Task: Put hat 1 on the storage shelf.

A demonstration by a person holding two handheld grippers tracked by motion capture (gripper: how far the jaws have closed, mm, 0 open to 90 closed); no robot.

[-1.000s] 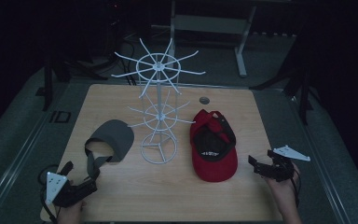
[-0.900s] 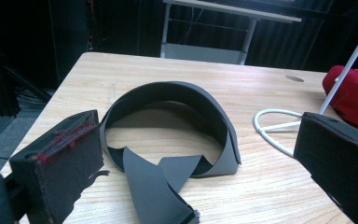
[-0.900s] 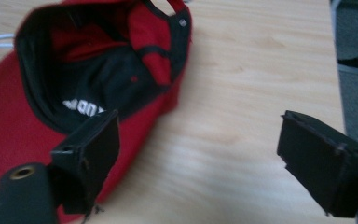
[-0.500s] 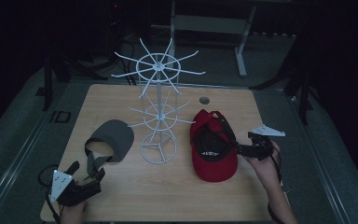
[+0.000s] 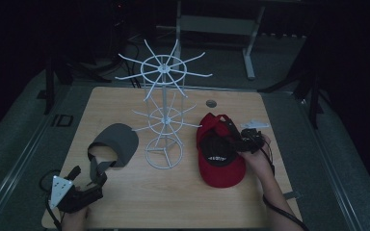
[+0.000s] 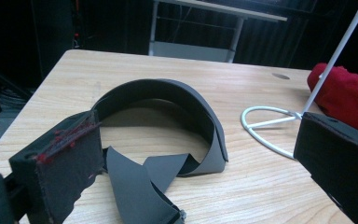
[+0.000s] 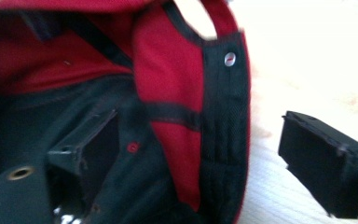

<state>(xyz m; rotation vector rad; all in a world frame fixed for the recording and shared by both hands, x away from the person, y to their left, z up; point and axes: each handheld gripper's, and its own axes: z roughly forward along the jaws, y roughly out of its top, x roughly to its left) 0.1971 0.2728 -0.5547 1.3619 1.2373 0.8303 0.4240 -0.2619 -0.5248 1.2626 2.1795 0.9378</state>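
Right gripper view: red cap's (image 7: 168, 93) rim between the open right tongs (image 7: 205, 154).

A white wire display rack (image 5: 164, 115) stands upright near the middle of the wooden table (image 5: 173, 202), with a small round grommet (image 5: 211, 103) set into the tabletop behind it, and a metal-legged bench (image 5: 217, 24) beyond.

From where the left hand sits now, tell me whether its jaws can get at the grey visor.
Probably yes. The left gripper lies at the table's near edge with its jaws open, and the grey visor lies directly ahead, its loose strap trailing between them. The white wire rack stands off to the side.
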